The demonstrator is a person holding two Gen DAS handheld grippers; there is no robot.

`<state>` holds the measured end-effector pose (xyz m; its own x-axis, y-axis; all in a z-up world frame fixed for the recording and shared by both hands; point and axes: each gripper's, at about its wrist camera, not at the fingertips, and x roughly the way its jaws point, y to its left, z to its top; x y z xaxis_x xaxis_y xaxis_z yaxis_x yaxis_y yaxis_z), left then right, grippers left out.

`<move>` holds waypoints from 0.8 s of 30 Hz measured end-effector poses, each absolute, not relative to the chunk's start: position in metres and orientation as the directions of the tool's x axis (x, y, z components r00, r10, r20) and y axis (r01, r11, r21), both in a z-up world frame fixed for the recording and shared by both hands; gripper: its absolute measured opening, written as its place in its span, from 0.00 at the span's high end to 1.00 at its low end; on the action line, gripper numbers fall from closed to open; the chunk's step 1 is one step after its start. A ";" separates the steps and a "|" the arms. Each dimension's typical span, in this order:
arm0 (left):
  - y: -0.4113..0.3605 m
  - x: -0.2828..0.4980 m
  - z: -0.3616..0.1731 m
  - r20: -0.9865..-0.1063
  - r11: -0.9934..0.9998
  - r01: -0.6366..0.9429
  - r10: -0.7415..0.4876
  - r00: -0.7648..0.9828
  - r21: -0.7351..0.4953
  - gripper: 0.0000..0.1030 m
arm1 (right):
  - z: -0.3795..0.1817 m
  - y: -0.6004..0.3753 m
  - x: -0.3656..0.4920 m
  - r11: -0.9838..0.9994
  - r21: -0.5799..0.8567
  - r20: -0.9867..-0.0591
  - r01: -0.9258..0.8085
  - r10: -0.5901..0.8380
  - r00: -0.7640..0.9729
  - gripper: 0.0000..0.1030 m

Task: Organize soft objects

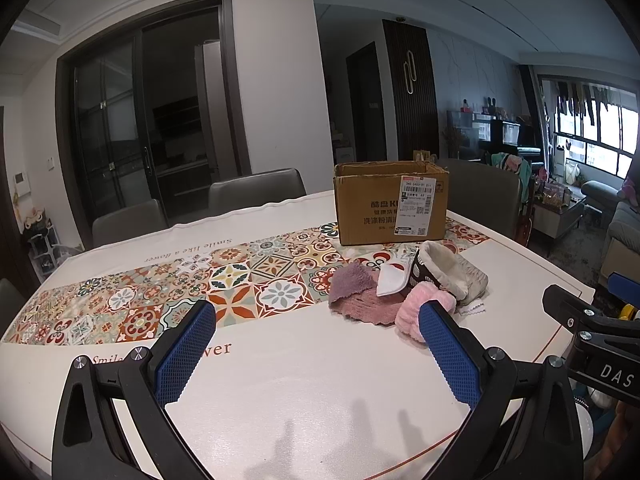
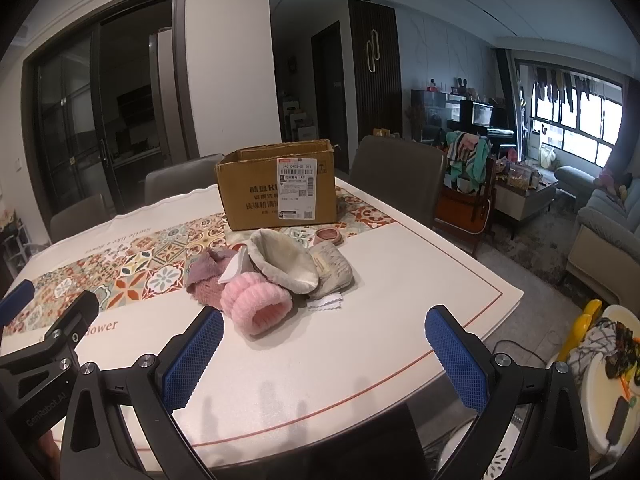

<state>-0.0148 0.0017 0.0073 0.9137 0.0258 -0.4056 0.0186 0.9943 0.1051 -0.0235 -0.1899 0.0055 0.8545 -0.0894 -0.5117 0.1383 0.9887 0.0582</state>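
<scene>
A pile of soft things lies on the table in front of an open cardboard box (image 1: 390, 204) (image 2: 276, 190): a pink fluffy band (image 2: 256, 304) (image 1: 412, 316), a mauve cloth (image 1: 360, 292) (image 2: 208, 276), a white flat piece (image 1: 390, 282), and a beige lined pouch (image 2: 288, 264) (image 1: 448, 270) on a grey padded item (image 2: 332, 272). My left gripper (image 1: 316, 316) is open and empty, short of the pile. My right gripper (image 2: 324, 320) is open and empty, just short of the pink band.
The table (image 1: 304, 380) carries a patterned tile runner (image 1: 160, 296). A small pink round item (image 2: 328, 235) lies right of the box. Grey chairs (image 2: 396, 176) stand behind the table. The table's right edge (image 2: 500, 300) drops to the living room floor.
</scene>
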 end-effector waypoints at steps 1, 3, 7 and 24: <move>0.002 -0.015 0.007 -0.407 0.994 0.020 0.024 0.913 0.105 0.00 | 0.006 -0.190 -0.024 0.989 0.059 -0.512 0.138 -0.089 0.854 0.00; 0.000 -0.015 0.005 -0.412 0.994 0.024 0.022 0.911 0.108 0.00 | 0.005 -0.190 -0.023 0.989 0.059 -0.513 0.139 -0.089 0.854 0.00; -0.003 -0.013 0.002 -0.427 0.993 0.039 0.011 0.904 0.109 0.00 | 0.005 -0.191 -0.024 0.988 0.068 -0.519 0.139 -0.084 0.851 0.00; -0.037 0.030 -0.021 -0.480 0.975 0.183 -0.102 0.871 0.124 0.03 | -0.018 -0.213 0.021 0.993 0.095 -0.560 0.063 0.001 0.828 0.01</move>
<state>0.0296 -0.0374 -0.0207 0.8711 -0.1019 -0.4804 0.1826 0.9753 0.1243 0.0210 -0.2126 -0.0183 0.8282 0.0009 -0.5604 0.0635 0.9934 0.0955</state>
